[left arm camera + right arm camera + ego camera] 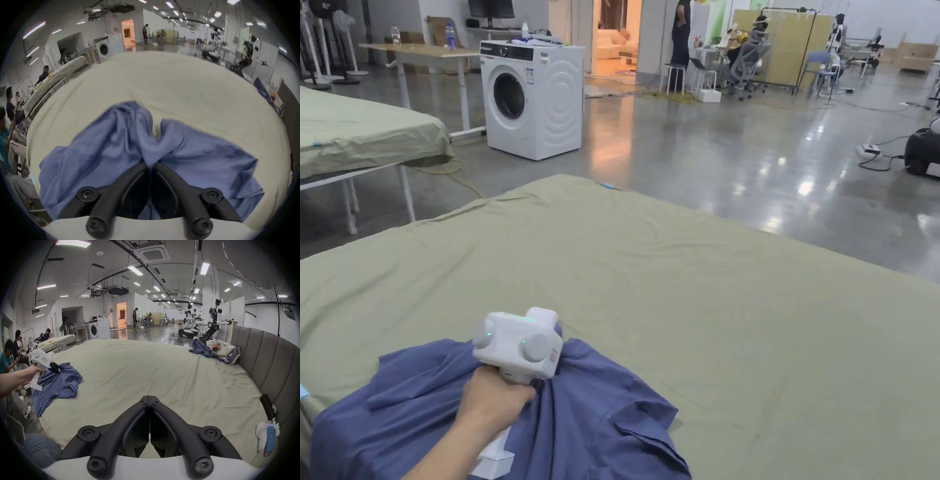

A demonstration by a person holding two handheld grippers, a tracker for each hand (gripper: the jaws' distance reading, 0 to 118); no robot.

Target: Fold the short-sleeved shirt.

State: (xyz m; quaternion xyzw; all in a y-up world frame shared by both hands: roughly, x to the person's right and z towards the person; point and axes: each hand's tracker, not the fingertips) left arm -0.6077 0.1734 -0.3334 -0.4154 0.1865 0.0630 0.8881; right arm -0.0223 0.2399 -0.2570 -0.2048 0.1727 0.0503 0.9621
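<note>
A washing machine (532, 99) stands on the floor beyond the far edge of the bed (706, 312), and a second bed (356, 134) sits off to the left. Against the grey headboard (259, 356) lie a heap of blue cloth (201, 347) and a tote bag (222, 348), well apart from the work.

The blue shirt (100, 155) lies crumpled at the near left corner of the bed, part of it draping over the edge. The left gripper (150, 164) has its jaws closed on a bunched fold of the shirt. The right gripper (150, 396) hovers over bare sheet well to the right of the shirt, jaws closed together and holding nothing.
</note>
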